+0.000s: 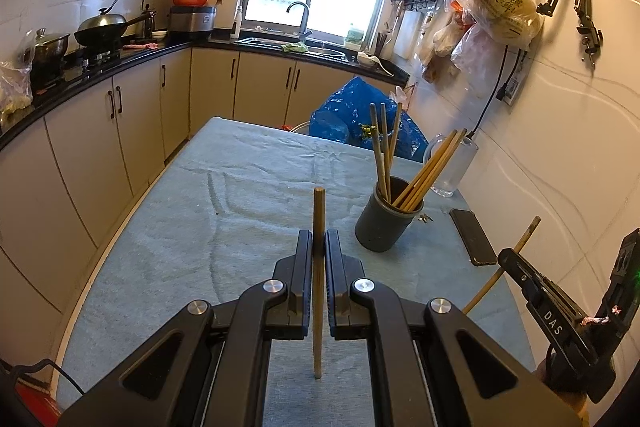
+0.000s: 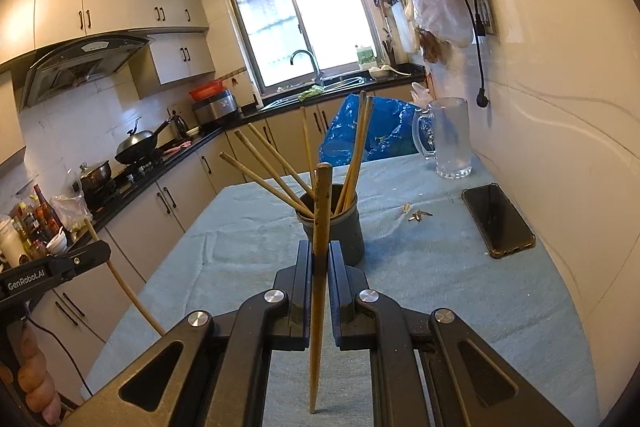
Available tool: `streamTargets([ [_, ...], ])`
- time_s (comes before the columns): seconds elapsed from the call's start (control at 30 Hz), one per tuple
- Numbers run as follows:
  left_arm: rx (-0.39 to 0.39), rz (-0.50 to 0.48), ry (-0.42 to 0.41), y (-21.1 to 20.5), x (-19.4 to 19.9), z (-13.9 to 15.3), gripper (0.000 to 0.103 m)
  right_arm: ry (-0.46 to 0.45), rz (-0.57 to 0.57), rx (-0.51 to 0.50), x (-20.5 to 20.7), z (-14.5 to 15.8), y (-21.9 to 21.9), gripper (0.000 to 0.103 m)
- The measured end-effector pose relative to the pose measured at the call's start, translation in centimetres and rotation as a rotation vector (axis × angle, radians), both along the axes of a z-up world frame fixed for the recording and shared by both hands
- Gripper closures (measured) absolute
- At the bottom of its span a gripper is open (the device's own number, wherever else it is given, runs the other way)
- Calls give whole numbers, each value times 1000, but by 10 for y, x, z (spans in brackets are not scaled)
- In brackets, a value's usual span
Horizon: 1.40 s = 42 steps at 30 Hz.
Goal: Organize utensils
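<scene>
A dark grey cup (image 1: 385, 223) (image 2: 347, 231) stands on the cloth-covered table (image 1: 248, 187) (image 2: 460, 291) with several wooden chopsticks (image 1: 424, 171) (image 2: 264, 171) leaning in it. My left gripper (image 1: 319, 241) is shut on one upright chopstick (image 1: 318, 291), left of the cup and short of it. My right gripper (image 2: 320, 251) is shut on another chopstick (image 2: 320, 247), just before the cup. In the left wrist view the right gripper (image 1: 510, 257) shows at the right edge with its chopstick (image 1: 500, 271). The left gripper (image 2: 106, 253) and its chopstick (image 2: 128, 291) show at the left of the right wrist view.
A black phone (image 1: 472, 237) (image 2: 498, 221) lies near the wall. A clear glass mug (image 2: 448, 139) (image 1: 456, 167) stands behind the cup. A blue plastic bag (image 1: 360, 119) (image 2: 372, 131) sits past the table's far end. Small scraps (image 2: 418, 215) lie on the cloth. Kitchen counters (image 1: 120, 59) run along the left.
</scene>
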<state>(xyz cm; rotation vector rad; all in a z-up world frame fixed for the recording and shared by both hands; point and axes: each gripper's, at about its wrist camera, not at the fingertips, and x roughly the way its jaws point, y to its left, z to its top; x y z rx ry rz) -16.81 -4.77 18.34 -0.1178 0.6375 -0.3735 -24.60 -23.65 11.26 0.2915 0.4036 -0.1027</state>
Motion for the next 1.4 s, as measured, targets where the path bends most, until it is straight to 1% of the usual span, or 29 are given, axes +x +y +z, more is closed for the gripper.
streamTargets([
  [0.17,0,-19,-4,0,-2,0,97,-4,8,-17,-3,0,2,95],
  [0.37,-1,-43,4,-2,-4,3,97,-8,23,-13,-7,1,1,95],
  [0.47,-19,-67,21,-4,-3,5,98,-17,34,-11,-8,6,-2,95],
  [0.57,-11,-77,6,-8,-5,11,98,-34,40,-18,-10,14,-6,95],
  [0.8,64,-103,-45,-27,-8,25,98,-64,40,-39,-10,28,-15,95],
  [1.03,134,-137,-127,-49,-10,46,97,-92,37,-62,-4,49,-24,95],
  [1.17,156,-149,-145,-58,-8,51,97,-99,28,-80,1,57,-27,95],
  [1.4,185,-175,-169,-73,-1,63,97,-101,26,-74,10,65,-36,95],
])
